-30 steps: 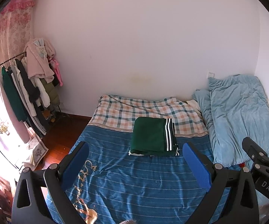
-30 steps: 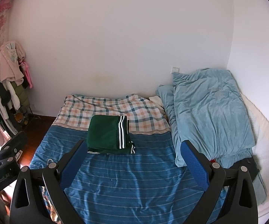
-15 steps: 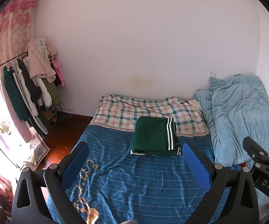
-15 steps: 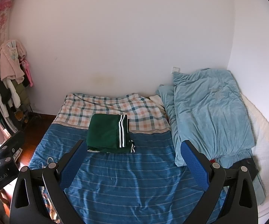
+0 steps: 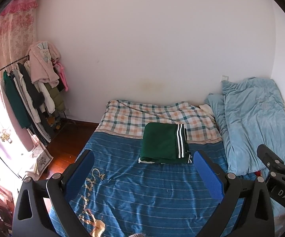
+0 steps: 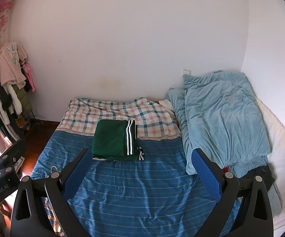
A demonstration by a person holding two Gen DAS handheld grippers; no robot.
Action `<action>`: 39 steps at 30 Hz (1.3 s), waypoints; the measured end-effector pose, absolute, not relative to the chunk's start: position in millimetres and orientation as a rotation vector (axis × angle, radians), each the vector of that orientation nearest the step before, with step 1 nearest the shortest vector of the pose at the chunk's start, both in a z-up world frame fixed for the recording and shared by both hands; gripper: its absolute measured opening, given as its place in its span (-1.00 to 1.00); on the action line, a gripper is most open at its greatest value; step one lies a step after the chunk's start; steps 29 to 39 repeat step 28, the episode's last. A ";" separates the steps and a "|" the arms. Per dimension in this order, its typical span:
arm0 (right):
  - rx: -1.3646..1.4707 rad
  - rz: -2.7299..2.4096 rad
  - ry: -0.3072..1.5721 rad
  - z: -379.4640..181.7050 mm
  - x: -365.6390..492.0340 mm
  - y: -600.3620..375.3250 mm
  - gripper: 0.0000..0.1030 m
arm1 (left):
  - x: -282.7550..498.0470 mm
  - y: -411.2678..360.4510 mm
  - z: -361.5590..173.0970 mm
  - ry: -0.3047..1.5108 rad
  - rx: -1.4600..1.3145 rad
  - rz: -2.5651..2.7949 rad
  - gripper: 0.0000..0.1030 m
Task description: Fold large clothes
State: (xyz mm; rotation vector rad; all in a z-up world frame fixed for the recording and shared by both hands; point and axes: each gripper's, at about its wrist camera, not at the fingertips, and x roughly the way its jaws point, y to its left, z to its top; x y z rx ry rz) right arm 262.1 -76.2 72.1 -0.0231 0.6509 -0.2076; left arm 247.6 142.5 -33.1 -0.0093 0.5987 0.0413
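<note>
Green garment point(image 5: 162, 143) is lying folded into a compact rectangular stack on the bed point(image 5: 142, 193), straddling the line where the checked cover point(image 5: 152, 116) meets the blue striped cover point(image 6: 134, 187). Its top face is showing flat and smooth, dark green throughout. Three white stripes on a dark band are running along its right edge, front to back. At the near edge, lower layers are peeking out slightly, with a sliver of white trim showing at the left corner and a second striped end at the right corner. The fold edges are sitting roughly square to the bed.

Left gripper point(image 5: 144, 174) is hovering above the blue striped cover with its blue pads spread wide apart, holding nothing and sitting well short of the garment. Right gripper point(image 6: 140, 170) is likewise standing with fingers wide apart and nothing between them, the garment lying just beyond its left finger in that view.

A light blue quilt point(image 6: 221, 118) is lying bunched along the right side of the bed, apart from the garment. A clothes rack point(image 5: 29, 90) with hanging coats is standing against the wall on the left, beside a pink curtain point(image 5: 14, 31).
</note>
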 end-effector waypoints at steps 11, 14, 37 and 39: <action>-0.028 -0.209 0.654 69.6 260.4 -77.3 0.97 | 245.4 148.2 -33.4 0.597 -0.006 0.042 0.99; -0.030 -0.209 0.650 69.6 259.4 -76.2 0.97 | 245.1 150.2 -33.7 0.599 -0.005 0.044 0.99; -0.030 -0.210 0.648 69.9 260.8 -75.3 0.98 | 242.5 154.6 -33.1 0.591 -0.001 0.050 0.99; -0.030 -0.210 0.648 69.9 260.8 -75.3 0.98 | 242.5 154.6 -33.1 0.591 -0.001 0.050 0.99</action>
